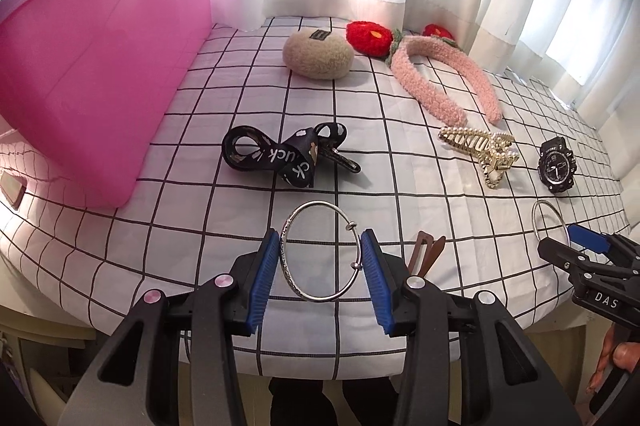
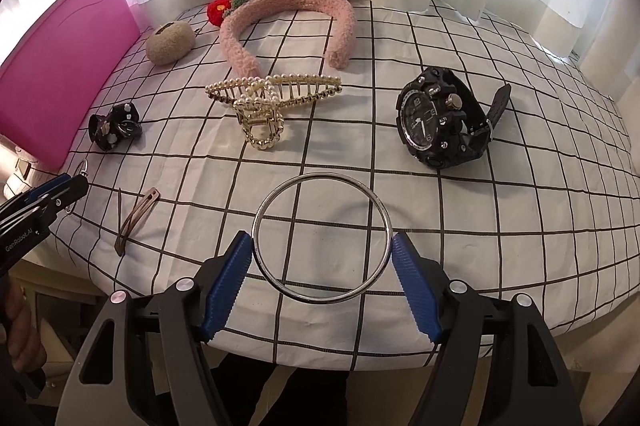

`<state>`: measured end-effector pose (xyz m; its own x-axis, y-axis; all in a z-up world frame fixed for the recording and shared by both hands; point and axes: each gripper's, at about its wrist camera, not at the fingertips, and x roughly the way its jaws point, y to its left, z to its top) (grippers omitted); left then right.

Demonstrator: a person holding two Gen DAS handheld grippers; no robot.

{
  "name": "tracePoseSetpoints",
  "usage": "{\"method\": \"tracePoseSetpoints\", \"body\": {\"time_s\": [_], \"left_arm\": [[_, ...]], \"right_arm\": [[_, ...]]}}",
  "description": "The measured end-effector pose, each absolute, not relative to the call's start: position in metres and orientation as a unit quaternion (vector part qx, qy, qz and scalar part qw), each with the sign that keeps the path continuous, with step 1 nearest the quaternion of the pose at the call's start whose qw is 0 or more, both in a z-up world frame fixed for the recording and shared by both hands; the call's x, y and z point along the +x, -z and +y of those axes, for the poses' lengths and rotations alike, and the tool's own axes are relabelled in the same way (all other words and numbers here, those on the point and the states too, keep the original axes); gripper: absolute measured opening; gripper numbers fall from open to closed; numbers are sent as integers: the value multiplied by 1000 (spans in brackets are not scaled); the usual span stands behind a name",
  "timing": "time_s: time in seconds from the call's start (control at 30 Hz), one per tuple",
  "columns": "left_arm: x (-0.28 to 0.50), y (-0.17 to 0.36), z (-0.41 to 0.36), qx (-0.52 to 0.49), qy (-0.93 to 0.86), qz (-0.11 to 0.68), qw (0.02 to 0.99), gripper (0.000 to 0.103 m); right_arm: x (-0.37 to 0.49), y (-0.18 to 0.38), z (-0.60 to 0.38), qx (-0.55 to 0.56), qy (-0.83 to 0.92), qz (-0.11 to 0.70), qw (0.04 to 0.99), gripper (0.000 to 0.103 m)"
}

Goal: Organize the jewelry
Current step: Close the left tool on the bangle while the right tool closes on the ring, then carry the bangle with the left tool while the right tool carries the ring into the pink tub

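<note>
My left gripper (image 1: 322,246) stands around a textured silver bangle (image 1: 320,254) on the checked cloth, its blue pads touching the ring's two sides. My right gripper (image 2: 322,246) stands around a plain silver ring bangle (image 2: 322,238) in the same way, pads against its rim. Both bangles lie on the cloth. The right gripper and its bangle (image 1: 548,222) also show at the right edge of the left wrist view. The pink storage box (image 1: 100,73) stands at the left.
On the checked tablecloth (image 1: 360,145) lie a black printed hair bow (image 1: 280,153), a beige fuzzy pouch (image 1: 318,55), a pink headband (image 2: 288,21) with red flowers, a pearl claw clip (image 2: 264,105), a black watch (image 2: 440,117) and brown snap clips (image 2: 136,218). Curtains hang behind.
</note>
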<state>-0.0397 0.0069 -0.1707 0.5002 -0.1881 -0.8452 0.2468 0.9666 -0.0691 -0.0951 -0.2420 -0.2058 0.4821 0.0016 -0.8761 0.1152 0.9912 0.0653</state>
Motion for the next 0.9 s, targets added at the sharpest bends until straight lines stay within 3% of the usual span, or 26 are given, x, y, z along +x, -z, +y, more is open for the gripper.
{"method": "tracePoseSetpoints", "body": {"time_s": [0.5,0.9], "left_arm": [[-26,82,17,17,137,391,910,41],[-6,10,71,-7,97,310,946,41]], "right_arm": [[-62,110,-207,28,-9,420,907,69],[-21,38,-138,0,-85,333,939,69]]}}
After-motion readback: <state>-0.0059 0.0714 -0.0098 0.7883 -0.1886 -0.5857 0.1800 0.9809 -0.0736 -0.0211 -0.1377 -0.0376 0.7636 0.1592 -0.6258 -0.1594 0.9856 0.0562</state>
